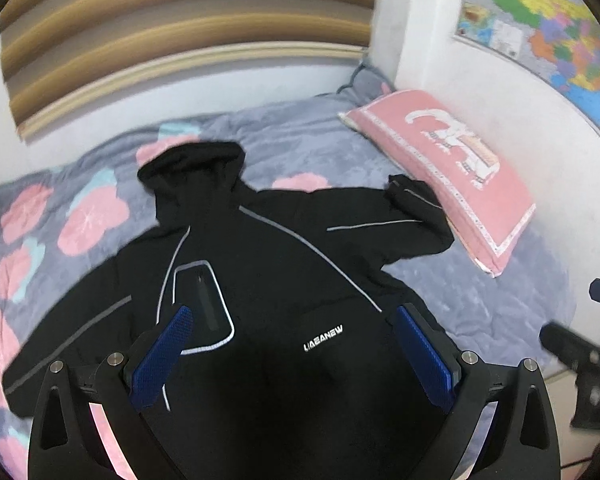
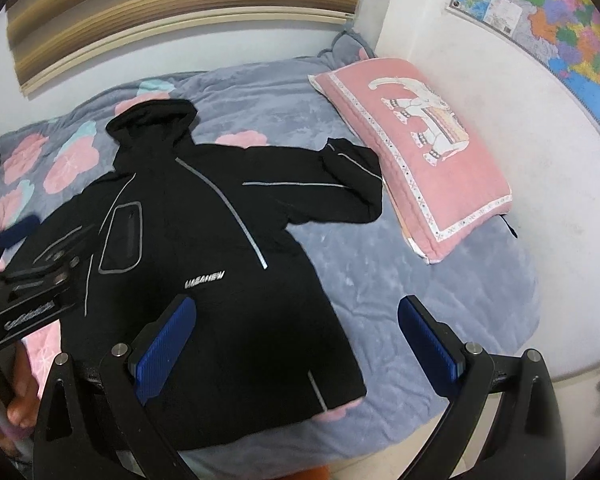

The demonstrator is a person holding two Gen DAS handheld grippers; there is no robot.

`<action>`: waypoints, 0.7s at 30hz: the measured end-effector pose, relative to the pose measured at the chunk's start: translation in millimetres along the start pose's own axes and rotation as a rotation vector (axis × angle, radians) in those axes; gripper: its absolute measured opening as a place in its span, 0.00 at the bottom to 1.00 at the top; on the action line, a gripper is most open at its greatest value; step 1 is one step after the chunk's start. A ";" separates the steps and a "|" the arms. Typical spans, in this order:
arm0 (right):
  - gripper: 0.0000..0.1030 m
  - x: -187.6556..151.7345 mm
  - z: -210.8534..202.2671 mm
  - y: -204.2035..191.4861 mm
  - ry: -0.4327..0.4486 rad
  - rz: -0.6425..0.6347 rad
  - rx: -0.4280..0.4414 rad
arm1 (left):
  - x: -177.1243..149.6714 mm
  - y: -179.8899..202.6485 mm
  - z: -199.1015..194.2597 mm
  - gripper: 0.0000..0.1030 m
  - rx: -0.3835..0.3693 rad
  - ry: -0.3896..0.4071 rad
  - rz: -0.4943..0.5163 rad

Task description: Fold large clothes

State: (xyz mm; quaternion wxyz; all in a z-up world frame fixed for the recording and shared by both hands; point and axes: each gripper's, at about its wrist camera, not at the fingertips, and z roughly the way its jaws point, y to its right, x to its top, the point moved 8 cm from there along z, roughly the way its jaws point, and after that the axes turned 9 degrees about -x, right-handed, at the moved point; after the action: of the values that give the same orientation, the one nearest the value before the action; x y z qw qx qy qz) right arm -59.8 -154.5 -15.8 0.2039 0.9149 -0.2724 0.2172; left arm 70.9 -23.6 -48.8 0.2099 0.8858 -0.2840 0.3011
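Jacket (image 1: 268, 264) black, hooded, spread front-up across the middle of both views on the grey floral bedspread (image 1: 308, 148); hood (image 1: 192, 168) toward upper left of frame, one sleeve (image 1: 380, 228) running right until its cuff touches the pink pillow (image 1: 452, 168), the other sleeve trailing to lower left. Wall map (image 1: 548, 24) in upper right corner, not my concern

Left gripper (image 1: 292, 316) hangs over the chest, jaws wide, nothing between the blue pads (image 1: 168, 344); logo and outlined chest pocket sit just ahead of it. Right gripper (image 2: 296, 308) hovers over the hem side at lower centre of its view, jaws also spread wide and empty, one pad over black cloth, the other over bare bedspread. Left rig shows blurred at the left edge of the right view

Folding not yet begun, as I judge it. Fabric looks like a lined shell: soft, floppy, probably slick on the face and fairly bulky, so I expect it to slide and sag rather than hold a crease. My pick for hold points: right sleeve at the cuff near the pillow, then the hem corner at lower centre of the right view, pinching a full layer so it does not slip from the pads
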 end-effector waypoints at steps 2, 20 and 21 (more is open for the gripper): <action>0.99 7.0 18.8 13.9 -0.006 0.031 0.011 | -3.3 -1.5 6.4 0.97 0.008 -0.018 -0.037; 0.93 145.2 273.9 72.3 -0.083 0.137 0.119 | 59.8 26.2 107.5 0.98 0.090 -0.121 -0.084; 0.92 152.7 292.5 68.9 -0.092 0.136 0.121 | 66.9 25.5 116.9 0.98 0.098 -0.125 -0.076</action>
State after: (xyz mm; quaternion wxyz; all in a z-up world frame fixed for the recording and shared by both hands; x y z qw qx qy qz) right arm 99.2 -413.7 -161.2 0.1204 0.9139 -0.3295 0.2045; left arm 147.2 -131.4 -85.4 0.1595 0.9222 -0.2477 0.2504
